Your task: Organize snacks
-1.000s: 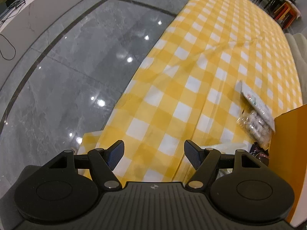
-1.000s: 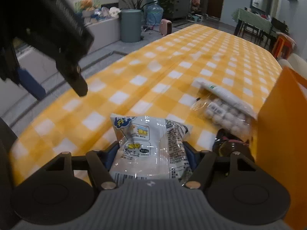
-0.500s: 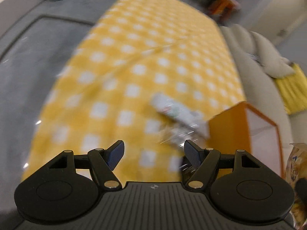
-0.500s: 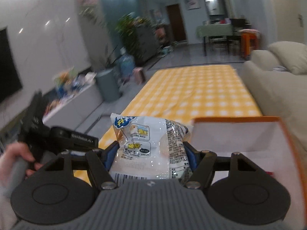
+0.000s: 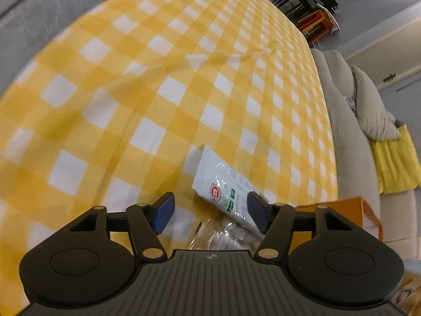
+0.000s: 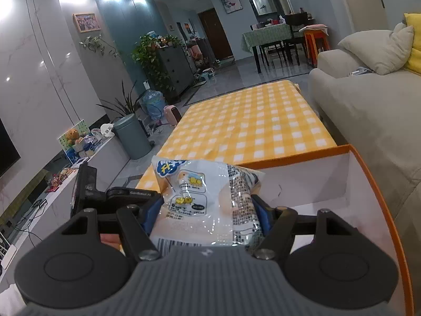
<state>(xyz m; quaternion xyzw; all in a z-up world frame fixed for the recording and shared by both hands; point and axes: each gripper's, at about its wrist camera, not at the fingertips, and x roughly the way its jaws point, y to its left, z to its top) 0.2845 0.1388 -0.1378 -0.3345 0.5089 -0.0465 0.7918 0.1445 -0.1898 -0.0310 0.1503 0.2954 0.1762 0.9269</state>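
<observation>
The right gripper [image 6: 208,210] holds a white snack bag [image 6: 208,200] between its jaws, above the near part of the orange box [image 6: 379,184]. The pads press the soft bag only at its two sides. I think the bag can slip or tilt if the jaws open too early, and then it may land on the rim or fall outside, because the open box is to the right of the bag and not straight under it.

The left gripper [image 5: 210,210] is low over the yellow checked tabletop [image 5: 158,92]. Its jaws have just been closing, but they do not press on anything yet. A clear packet with a white label [image 5: 223,184] lies between and just behind the pads, touching the box corner [image 5: 350,208]. The right pad is already over the label edge, so the jaws may catch only the thin seal, or push the packet against the box wall.

Inside the box I see only white walls and floor. No snack shows in the visible part, but the near floor is hidden by the bag and gripper.
</observation>
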